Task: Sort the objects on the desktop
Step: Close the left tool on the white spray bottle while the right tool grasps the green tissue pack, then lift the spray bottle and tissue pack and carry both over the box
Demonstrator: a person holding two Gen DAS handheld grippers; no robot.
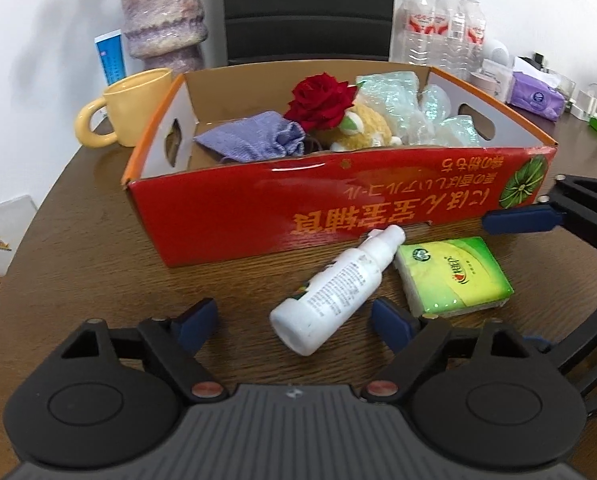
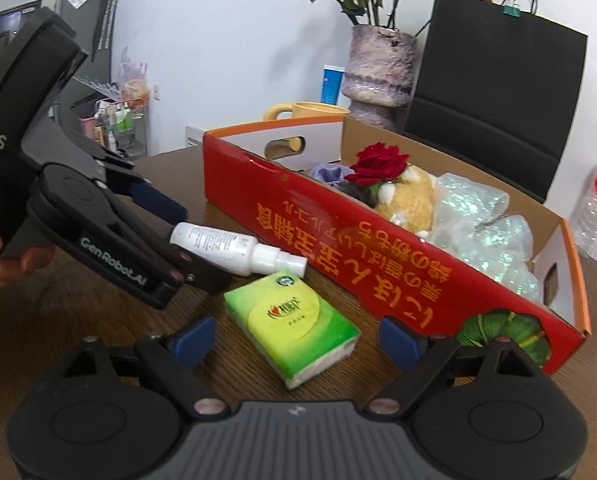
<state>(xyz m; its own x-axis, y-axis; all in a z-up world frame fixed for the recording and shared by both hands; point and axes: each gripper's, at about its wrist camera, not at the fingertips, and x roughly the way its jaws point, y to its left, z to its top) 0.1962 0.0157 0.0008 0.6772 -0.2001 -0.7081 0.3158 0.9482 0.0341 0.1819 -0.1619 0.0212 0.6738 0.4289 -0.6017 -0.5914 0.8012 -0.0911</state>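
A white spray bottle lies on the brown table just in front of a red cardboard box. A green tissue pack lies beside it. My left gripper is open, its blue pads either side of the bottle's base, not touching. My right gripper is open around the near end of the tissue pack. The bottle and left gripper also show in the right wrist view. The box holds a red rose, a purple pouch, a plush toy and bubble wrap.
A yellow mug and a purple vase stand behind the box at left. Water bottles and a purple tissue pack are at back right. A black chair stands behind the table.
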